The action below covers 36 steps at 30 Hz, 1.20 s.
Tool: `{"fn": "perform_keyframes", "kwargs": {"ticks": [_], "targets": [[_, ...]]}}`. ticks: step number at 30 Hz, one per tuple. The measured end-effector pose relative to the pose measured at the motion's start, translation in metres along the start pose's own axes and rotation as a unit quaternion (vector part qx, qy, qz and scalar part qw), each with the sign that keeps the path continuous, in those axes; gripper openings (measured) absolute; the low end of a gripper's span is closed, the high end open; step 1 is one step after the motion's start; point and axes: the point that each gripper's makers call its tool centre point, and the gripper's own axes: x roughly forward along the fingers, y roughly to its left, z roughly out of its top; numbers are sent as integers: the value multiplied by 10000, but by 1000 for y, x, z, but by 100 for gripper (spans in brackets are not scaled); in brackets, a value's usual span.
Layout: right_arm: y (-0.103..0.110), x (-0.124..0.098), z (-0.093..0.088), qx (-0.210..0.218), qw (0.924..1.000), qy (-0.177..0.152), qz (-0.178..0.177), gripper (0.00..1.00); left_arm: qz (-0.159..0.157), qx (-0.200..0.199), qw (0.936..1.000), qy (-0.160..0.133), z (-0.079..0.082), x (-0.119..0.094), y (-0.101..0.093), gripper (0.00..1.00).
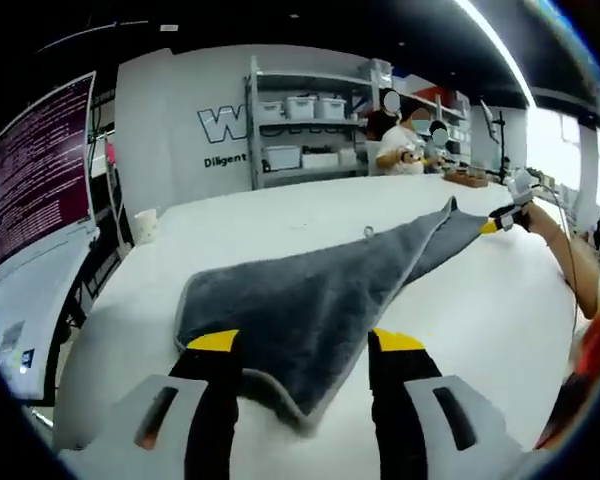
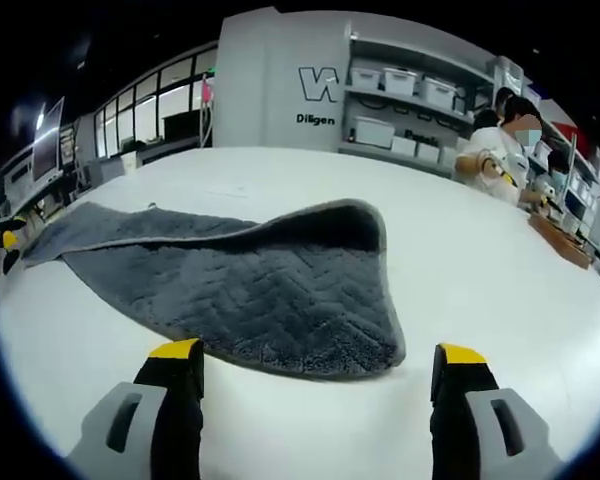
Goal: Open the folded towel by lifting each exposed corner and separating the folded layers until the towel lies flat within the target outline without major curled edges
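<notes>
Grey towel [image 2: 260,290], part-folded on white table [image 2: 480,300]. My left gripper [image 1: 305,345]: jaws wide, straddling the near corner. My right gripper [image 2: 315,365]: jaws wide, holding nothing.

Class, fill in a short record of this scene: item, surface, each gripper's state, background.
item: grey towel, partly folded, one edge curled up
surface: white table
left gripper: jaws open, either side of the towel's near corner
right gripper: jaws open, just short of the towel
background: shelves with bins; a person working

Towel [image 1: 310,300] lies on table [image 1: 280,205], shelves [image 1: 305,130] behind.
</notes>
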Motion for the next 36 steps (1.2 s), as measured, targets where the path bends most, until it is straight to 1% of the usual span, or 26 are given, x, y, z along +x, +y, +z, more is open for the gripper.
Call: {"fn": "perform_keyframes", "kwargs": {"ticks": [1, 2, 3, 4, 6, 8, 9, 11, 13, 14, 16, 17, 18, 22, 23, 25, 26, 27, 28, 29, 30, 32, 33, 35, 36], "targets": [[0, -1, 1, -3, 10000, -12, 2, 95, -48, 26, 10000, -44, 4, 6, -2, 72], [0, -1, 1, -4, 10000, -22, 3, 95, -61, 16, 9999, -99, 9, 11, -3, 80], [0, -1, 2, -5, 10000, -30, 3, 95, -61, -6, 9999, -148, 12, 15, -3, 87], [0, -2, 3, -8, 10000, -48, 0, 95, -63, -33, 9997, -222, 16, 20, -3, 89], [-1, -3, 4, -8, 10000, -76, -7, 95, -77, -75, 9994, -330, 23, 28, -3, 86], [-2, -4, 5, 5, 9999, -109, -16, 95, -141, -198, 9986, -469, 31, 37, -3, 88], [-2, -4, 5, 15, 9999, -115, -17, 95, -136, -228, 9984, -496, 34, 41, -1, 91], [-2, -4, 6, 14, 9999, -118, -14, 95, -46, -280, 9984, -488, 38, 51, 2, 98], [-1, -5, 9, -6, 9998, -178, -6, 95, 26, -269, 9987, -422, 40, 62, 6, 100], [0, -6, 15, 36, 9995, -327, 28, 95, 26, -267, 9988, -420, 40, 65, 7, 100], [2, -8, 19, 56, 9991, -407, 78, 95, -132, -335, 9982, -484, 45, 78, 3, 100], [3, -8, 19, 52, 9991, -413, 80, 94, -158, -343, 9981, -486, 45, 79, 2, 100], [4, -8, 20, -11, 9991, -420, 78, 93, -218, -323, 9982, -463, 44, 88, -2, 100], [6, -5, 19, -262, 9990, -365, 13, 88, -231, -35, 9993, -294, 33, 104, -3, 97], [6, -4, 19, -286, 9990, -356, 7, 88, -232, -36, 9993, -296, 31, 107, -4, 96], [6, -2, 20, -426, 9985, -351, -52, 86, -300, 27, 9993, -238, 23, 115, -4, 95], [6, -2, 23, -512, 9977, -435, -97, 83, -432, -17, 9991, -13, 13, 115, -8, 94], [7, -3, 27, -554, 9970, -530, -99, 79, -486, 32, 9988, -13, 10, 114, -9, 94], [8, -3, 29, -572, 9965, -605, -91, 77, -487, 49, 9988, -32, 9, 114, -9, 94], [11, -3, 36, -554, 9954, -780, -53, 75, -469, 38, 9989, -31, 5, 112, -9, 94], [12, -3, 38, -544, 9948, -865, -26, 73, -466, 18, 9989, -2, 2, 110, -8, 94], [17, -4, 39, -593, 9938, -937, 10, 69, -481, -29, 9988, 16, -3, 108, -7, 93], [19, -4, 40, -652, 9931, -979, 31, 64, -489, -54, 9988, 27, -5, 107, -6, 93], [23, -1, 41, -700, 9923, -1024, 50, 59, -473, -81, 9988, 32, -5, 105, -5, 93], [25, 0, 41, -715, 9921, -1031, 71, 58, -457, -64, 9989, 7, -4, 104, -5, 93]]}}
